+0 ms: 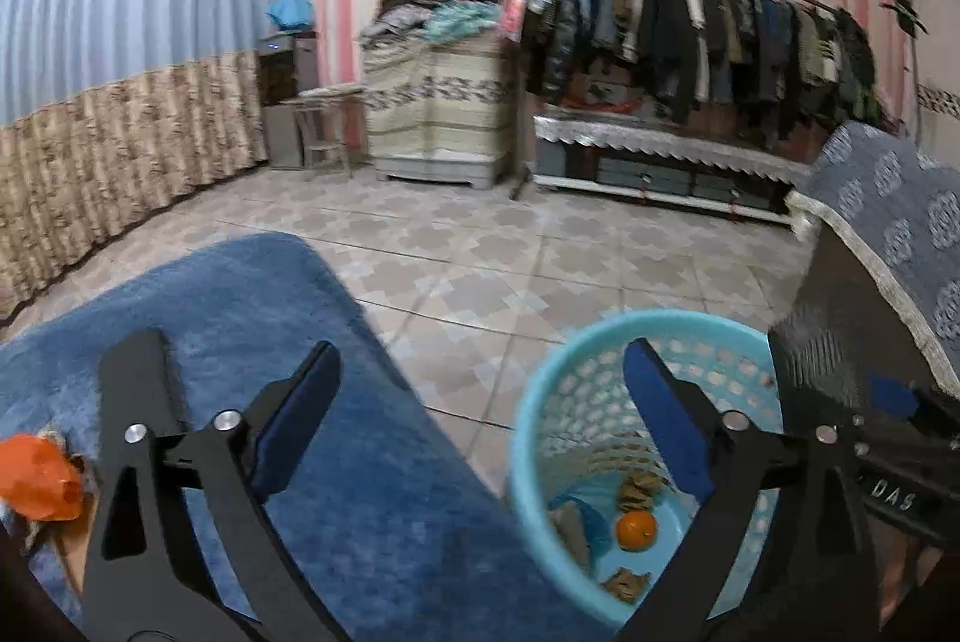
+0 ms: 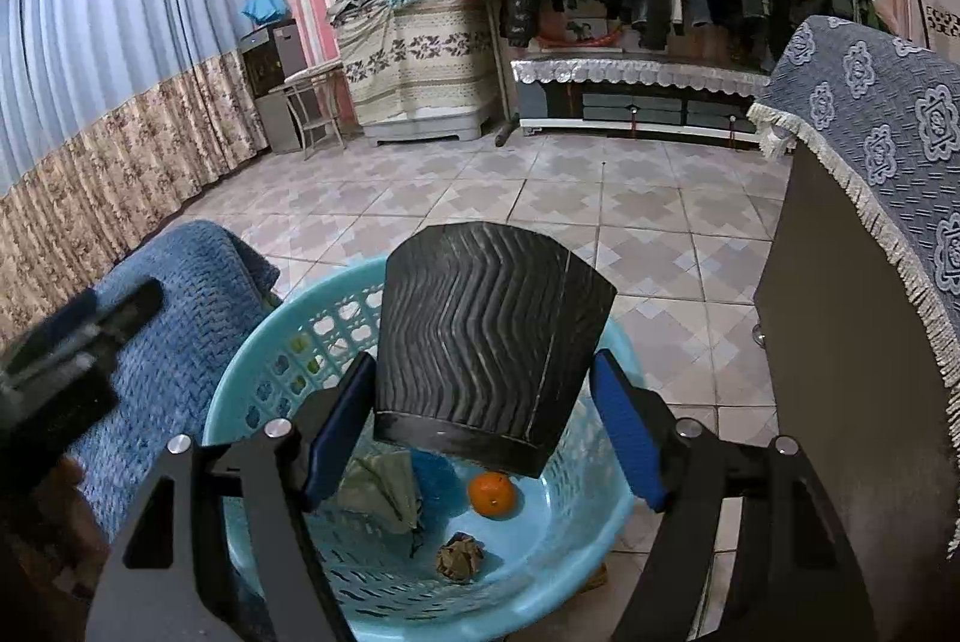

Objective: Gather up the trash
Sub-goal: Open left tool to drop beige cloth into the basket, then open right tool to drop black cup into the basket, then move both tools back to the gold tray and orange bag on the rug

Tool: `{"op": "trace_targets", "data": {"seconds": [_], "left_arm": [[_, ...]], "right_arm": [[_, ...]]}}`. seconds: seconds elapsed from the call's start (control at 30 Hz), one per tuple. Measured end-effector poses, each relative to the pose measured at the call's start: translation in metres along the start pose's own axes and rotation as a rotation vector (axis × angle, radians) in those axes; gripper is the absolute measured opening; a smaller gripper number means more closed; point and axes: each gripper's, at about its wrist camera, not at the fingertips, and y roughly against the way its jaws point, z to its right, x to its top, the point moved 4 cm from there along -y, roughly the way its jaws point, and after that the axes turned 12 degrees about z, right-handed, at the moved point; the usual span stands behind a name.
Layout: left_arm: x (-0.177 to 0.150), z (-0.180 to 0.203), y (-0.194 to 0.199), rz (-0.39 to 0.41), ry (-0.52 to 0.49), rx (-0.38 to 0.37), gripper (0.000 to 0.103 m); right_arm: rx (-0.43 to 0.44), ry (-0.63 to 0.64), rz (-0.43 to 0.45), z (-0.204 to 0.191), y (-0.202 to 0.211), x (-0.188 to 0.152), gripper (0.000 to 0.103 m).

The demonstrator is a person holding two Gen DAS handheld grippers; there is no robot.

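The right gripper (image 2: pixel 483 411) points forward and slightly down over the round light-blue plastic basket with a lattice wall (image 2: pixel 288 360), which stands on the patterned tile floor (image 2: pixel 600 198). Between its blue-padded fingers (image 2: pixel 627 432) sits a black ribbed paper cup (image 2: pixel 486 336), upside down with its wide rim toward the camera and tilted a little. The left pad touches the cup's side; a thin gap shows at the right pad, so whether the grip is firm cannot be told.

The left gripper (image 1: pixel 480 390) is spread wide and holds nothing. Its left finger hangs over a fluffy blue rug or cushion (image 1: pixel 372 462); its right finger overlaps the basket's near rim in the left wrist view.

On the basket's floor lie a small orange fruit (image 2: pixel 492 493), a crumpled brown paper ball (image 2: pixel 459 555), a greyish-green crumpled wrapper (image 2: pixel 384 483) and something blue (image 2: pixel 435 468) partly under the cup. In the left wrist view the cup (image 1: pixel 822 336) appears at the basket's right rim, cut off by the right gripper's body.

At the left edge of the left wrist view an orange crumpled piece (image 1: pixel 42 480) sits on the rug, partly hidden by the finger; what it is cannot be made out. A dark cabinet under a grey-blue patterned cloth (image 2: pixel 870 132) stands just beside the basket on the right.
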Motion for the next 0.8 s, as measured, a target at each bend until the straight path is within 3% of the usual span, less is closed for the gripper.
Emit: {"op": "trace_targets", "data": {"seconds": [0.27, 0.57, 0.8], "left_arm": [[-0.005, -0.044, 0.017, 0.002, 0.034, 0.113, 0.097], [-0.003, -0.053, 0.025, 0.021, 0.031, 0.145, 0.097], [-0.007, -0.062, 0.027, 0.005, 0.049, 0.156, 0.097]], "right_arm": [[0.040, 0.018, -0.031, -0.020, -0.017, -0.008, 0.072], [0.042, 0.033, -0.044, -0.028, -0.027, -0.013, 0.073], [0.028, 0.018, -0.041, -0.026, -0.025, -0.013, 0.085]]}}
